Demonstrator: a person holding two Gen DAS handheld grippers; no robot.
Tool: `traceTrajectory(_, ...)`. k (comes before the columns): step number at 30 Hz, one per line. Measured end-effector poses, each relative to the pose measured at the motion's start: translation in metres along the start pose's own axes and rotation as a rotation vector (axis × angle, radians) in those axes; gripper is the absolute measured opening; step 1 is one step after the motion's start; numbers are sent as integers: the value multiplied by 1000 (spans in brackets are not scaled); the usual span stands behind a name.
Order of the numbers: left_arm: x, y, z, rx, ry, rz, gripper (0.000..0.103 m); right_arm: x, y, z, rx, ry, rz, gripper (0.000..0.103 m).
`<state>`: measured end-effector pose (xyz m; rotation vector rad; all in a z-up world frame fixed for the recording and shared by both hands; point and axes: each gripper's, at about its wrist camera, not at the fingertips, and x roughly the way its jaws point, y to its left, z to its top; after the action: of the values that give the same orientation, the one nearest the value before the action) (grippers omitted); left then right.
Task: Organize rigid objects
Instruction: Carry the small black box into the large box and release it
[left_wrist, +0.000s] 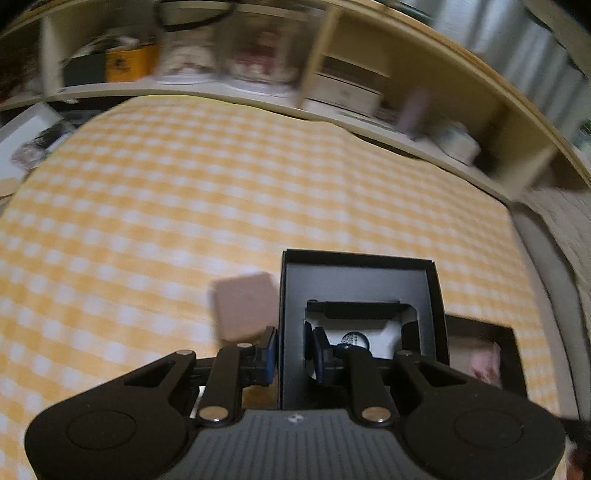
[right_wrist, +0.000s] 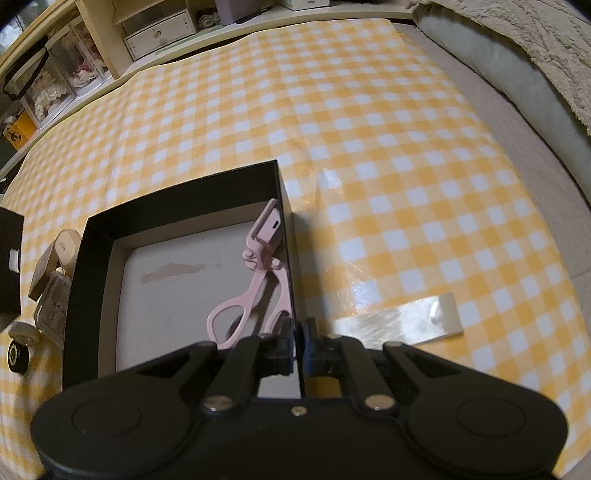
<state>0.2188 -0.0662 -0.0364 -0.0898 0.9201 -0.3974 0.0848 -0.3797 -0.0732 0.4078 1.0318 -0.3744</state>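
Two black boxes are each pinched by a gripper over a bed spread with a yellow and white checked cloth (right_wrist: 388, 140). The left gripper (left_wrist: 291, 350) has its jaws closed on the left wall of a small black box (left_wrist: 354, 284), one pad outside the wall and one inside. The box is open at the top, with a cut-out insert showing white card and a small round dark thing beneath; whether it hangs clear of the cloth I cannot tell, as the view is blurred. Just beside its left wall lies a pale pink block (left_wrist: 245, 312), blurred. To its right, near the cloth's right edge, sits the larger black box (left_wrist: 511, 354), something pink showing inside.

The right gripper (right_wrist: 298, 341) is closed tight on the right wall of that larger box (right_wrist: 177, 206), which rests on the cloth toward its near left part. Inside, on the pale floor, a pink eyelash curler (right_wrist: 258, 273) leans along the right wall, its loops nearest the gripper. Against the box's outer left side small items (right_wrist: 55, 266) huddle: beige and cream cases and a round black lid with gold print. A strip of clear tape (right_wrist: 402, 321) sticks to the cloth right of the gripper. Shelves (right_wrist: 110, 40) with boxes and drawers run beyond the far edge
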Motion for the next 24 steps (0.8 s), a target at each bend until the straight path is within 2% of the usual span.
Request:
traceTrajectory(7, 12, -51, -12, 68, 62, -80, 21, 0, 1, 0, -7, 0, -1, 6)
traceTrajectory(11, 19, -80, -15, 98, 68, -116, 21, 0, 0, -1, -13, 1, -1, 6)
traceTrajectory(14, 30, -99, -15, 87, 81, -125, 21, 0, 0, -1, -13, 1, 1, 6)
traceTrajectory(16, 38, -107, -16, 65, 96, -120, 22, 0, 0, -1, -14, 1, 1, 6)
traceTrajectory(21, 59, -124, -14, 65, 112, -45, 22, 0, -1, -1, -12, 1, 5, 6)
traceTrajectory(24, 66, -129, -12, 65, 110, -11, 27, 0, -1, -1, -9, 1, 9, 6)
